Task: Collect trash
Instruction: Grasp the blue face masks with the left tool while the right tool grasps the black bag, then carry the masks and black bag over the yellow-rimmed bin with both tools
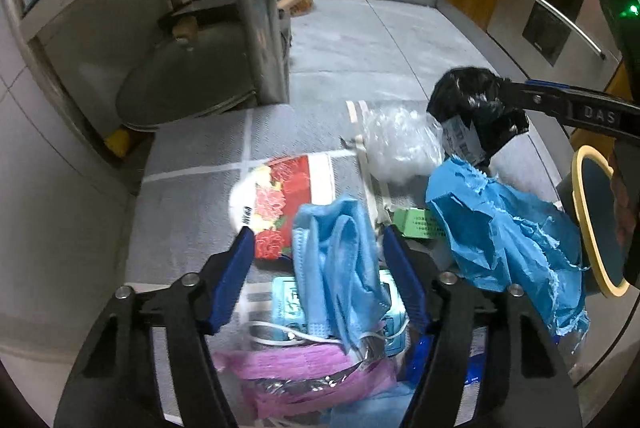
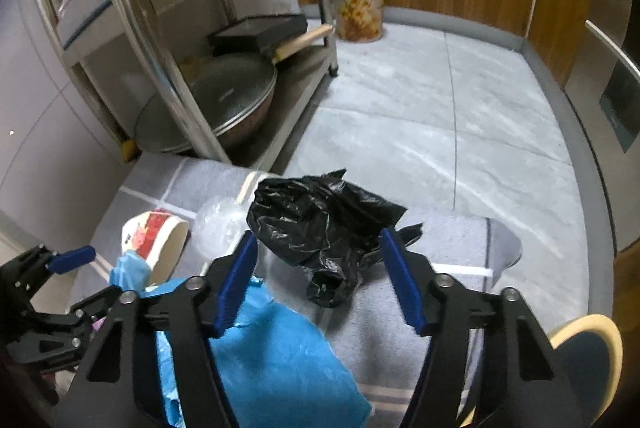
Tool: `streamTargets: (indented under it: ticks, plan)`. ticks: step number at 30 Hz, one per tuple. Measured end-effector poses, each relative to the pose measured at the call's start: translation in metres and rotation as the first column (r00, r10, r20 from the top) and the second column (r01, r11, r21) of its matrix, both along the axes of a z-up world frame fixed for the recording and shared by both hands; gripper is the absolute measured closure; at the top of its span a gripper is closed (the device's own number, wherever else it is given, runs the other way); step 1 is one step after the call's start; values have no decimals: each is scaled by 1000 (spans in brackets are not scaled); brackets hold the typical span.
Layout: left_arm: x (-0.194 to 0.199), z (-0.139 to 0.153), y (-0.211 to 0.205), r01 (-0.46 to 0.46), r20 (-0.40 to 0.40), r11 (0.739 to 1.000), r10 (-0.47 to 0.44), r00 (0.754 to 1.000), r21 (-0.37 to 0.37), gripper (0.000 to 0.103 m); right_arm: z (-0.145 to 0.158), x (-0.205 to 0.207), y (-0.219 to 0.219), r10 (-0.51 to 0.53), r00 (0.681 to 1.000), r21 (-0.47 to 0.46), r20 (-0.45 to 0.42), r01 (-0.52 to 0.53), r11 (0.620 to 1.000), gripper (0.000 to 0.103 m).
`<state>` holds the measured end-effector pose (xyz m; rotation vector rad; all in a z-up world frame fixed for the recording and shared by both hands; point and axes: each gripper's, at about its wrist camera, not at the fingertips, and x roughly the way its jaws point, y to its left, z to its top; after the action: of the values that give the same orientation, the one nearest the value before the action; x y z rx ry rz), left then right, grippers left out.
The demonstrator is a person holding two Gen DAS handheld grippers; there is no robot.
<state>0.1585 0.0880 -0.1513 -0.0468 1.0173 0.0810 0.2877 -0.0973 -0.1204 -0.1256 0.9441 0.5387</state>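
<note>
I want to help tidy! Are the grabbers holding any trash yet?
Left gripper: nothing; the blue face mask sits loose between its jaws. Right gripper straddles the black plastic bag at its crumpled top; grip cannot be told.

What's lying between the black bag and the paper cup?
A crumpled clear plastic bag lies on the grey mat between the black bag and the paper cup. Both wrist views show it, the right one most clearly.
</note>
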Motion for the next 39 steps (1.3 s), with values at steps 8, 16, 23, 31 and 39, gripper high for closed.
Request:
streamTargets:
  ticks: [8,16,23,31,39]
  plan:
    - [6,-11,-1,20,-47,999,-21,999,-26,65,-22,10,9,20,998,-7,-66,-20,1000,56]
    - [6,-13,0,28,-72,999,-32,997,-46,88,-25,11,6,22,996,22,-89,-20,1000,85]
    - [-2,2,1,5,-29,999,-6,1000,-37,94,-10,2,-1,2,999,42,-41,0,999,89]
    - [-15,44,-7,-18,107,1000,16,994,12,94,28,-21,-22,-26,999,93,40,23,995,90]
    - [-33,105,-25,-31,300,998,15,954,48,94,78,-54,-58,-80,990,163,115,61,985,90]
